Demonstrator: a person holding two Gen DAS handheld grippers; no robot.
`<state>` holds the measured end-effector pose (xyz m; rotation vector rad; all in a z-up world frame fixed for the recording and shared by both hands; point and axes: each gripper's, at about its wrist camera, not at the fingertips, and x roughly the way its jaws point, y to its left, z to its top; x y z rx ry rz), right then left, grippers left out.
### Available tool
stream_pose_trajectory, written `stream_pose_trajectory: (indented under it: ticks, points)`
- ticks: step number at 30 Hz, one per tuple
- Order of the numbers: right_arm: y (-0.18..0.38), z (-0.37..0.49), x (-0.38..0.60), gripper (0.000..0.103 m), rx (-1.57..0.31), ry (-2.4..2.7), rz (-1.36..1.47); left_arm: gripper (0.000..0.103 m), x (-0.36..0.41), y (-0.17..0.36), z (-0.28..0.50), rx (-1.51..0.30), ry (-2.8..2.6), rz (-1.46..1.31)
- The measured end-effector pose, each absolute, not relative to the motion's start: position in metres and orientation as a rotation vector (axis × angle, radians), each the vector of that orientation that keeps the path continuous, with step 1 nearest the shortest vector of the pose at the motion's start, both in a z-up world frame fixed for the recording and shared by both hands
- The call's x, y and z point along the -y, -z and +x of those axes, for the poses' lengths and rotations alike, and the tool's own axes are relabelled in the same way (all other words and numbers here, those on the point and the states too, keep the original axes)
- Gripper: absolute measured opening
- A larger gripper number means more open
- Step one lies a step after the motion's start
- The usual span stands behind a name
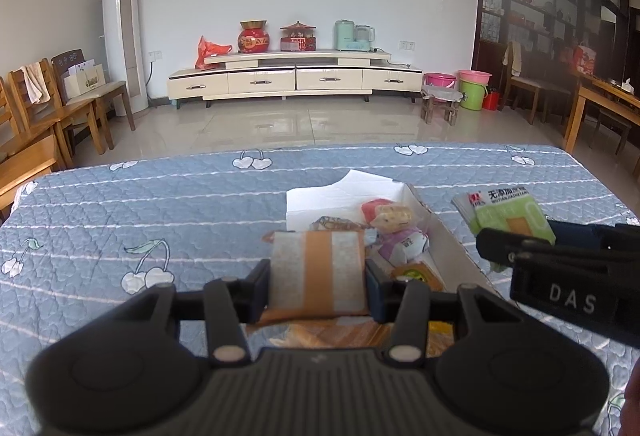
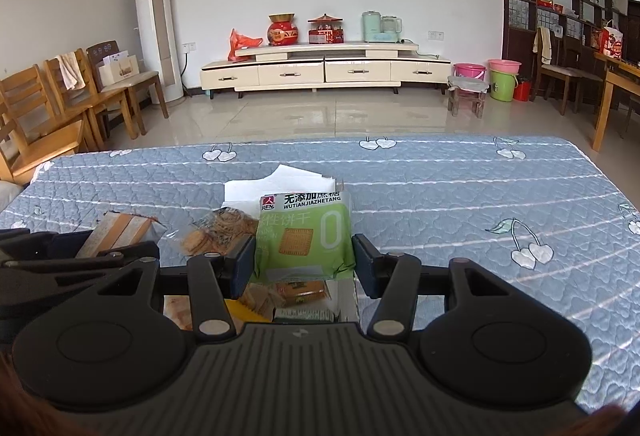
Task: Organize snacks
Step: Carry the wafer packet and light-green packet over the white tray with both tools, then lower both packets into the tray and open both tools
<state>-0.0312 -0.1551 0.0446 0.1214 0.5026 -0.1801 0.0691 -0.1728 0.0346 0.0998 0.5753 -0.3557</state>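
My left gripper (image 1: 318, 282) is shut on an orange and white snack packet (image 1: 318, 272) and holds it over the near end of an open cardboard box (image 1: 448, 232). The box holds several wrapped snacks, among them a pink and white packet (image 1: 404, 242). My right gripper (image 2: 304, 262) is shut on a green biscuit packet (image 2: 306, 236) and holds it above the same box (image 2: 244, 190), to the right of the left gripper (image 2: 80, 256). The right gripper also shows in the left wrist view (image 1: 560, 268) with the green packet (image 1: 508, 214).
The box stands on a table under a blue quilted cloth with cherry prints (image 1: 160, 204). Wooden chairs (image 1: 52, 108) stand to the left. A cream TV cabinet (image 1: 296, 76) is at the far wall, and a wooden table (image 1: 600, 104) at the right.
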Motion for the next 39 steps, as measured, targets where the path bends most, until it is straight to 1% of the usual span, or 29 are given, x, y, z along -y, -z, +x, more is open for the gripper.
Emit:
stream_pose_trajectory:
  ticks: [5,7,8,9,10,18,20,22,25,26,29,30,34,39]
  points:
    - [-0.042,-0.019,0.157,0.065,-0.513,0.171,0.139,0.047,0.175,-0.031,0.08,-0.587,0.347,0.099]
    - [-0.041,-0.012,0.157,0.07,-0.513,0.159,0.141,0.047,0.175,-0.029,0.083,-0.593,0.343,0.096]
    - [-0.039,-0.009,0.157,0.074,-0.512,0.153,0.143,0.047,0.175,-0.028,0.085,-0.596,0.341,0.095]
    - [-0.038,-0.007,0.157,0.084,-0.511,0.149,0.148,0.047,0.175,-0.028,0.086,-0.598,0.34,0.096]
    - [-0.038,-0.007,0.157,0.087,-0.508,0.144,0.153,0.047,0.175,-0.027,0.088,-0.599,0.34,0.097]
    - [-0.053,-0.036,0.161,0.093,-0.417,0.215,0.157,0.048,0.193,-0.027,0.097,-0.612,0.443,0.071]
    - [-0.06,-0.045,0.166,0.094,-0.398,0.232,0.158,0.053,0.2,-0.029,0.097,-0.609,0.48,0.065]
    - [-0.065,-0.054,0.166,0.096,-0.394,0.24,0.153,0.086,0.202,-0.034,0.092,-0.597,0.49,0.065]
    - [-0.072,-0.07,0.163,0.101,-0.387,0.254,0.125,0.095,0.196,-0.043,0.077,-0.565,0.454,0.071]
    - [-0.073,-0.075,0.162,0.103,-0.391,0.253,0.124,0.096,0.192,-0.046,0.072,-0.575,0.44,0.065]
    - [-0.075,-0.094,0.158,0.103,-0.408,0.239,0.106,0.099,0.178,-0.055,0.051,-0.58,0.396,0.046]
    - [-0.075,-0.101,0.156,0.103,-0.412,0.238,0.098,0.102,0.173,-0.058,0.042,-0.575,0.373,0.046]
    - [-0.07,-0.134,0.148,0.103,-0.447,0.207,0.091,0.102,0.161,-0.065,0.001,-0.561,0.292,0.073]
    - [-0.059,-0.165,0.137,0.103,-0.5,0.184,0.064,0.102,0.147,-0.057,-0.037,-0.559,0.251,0.071]
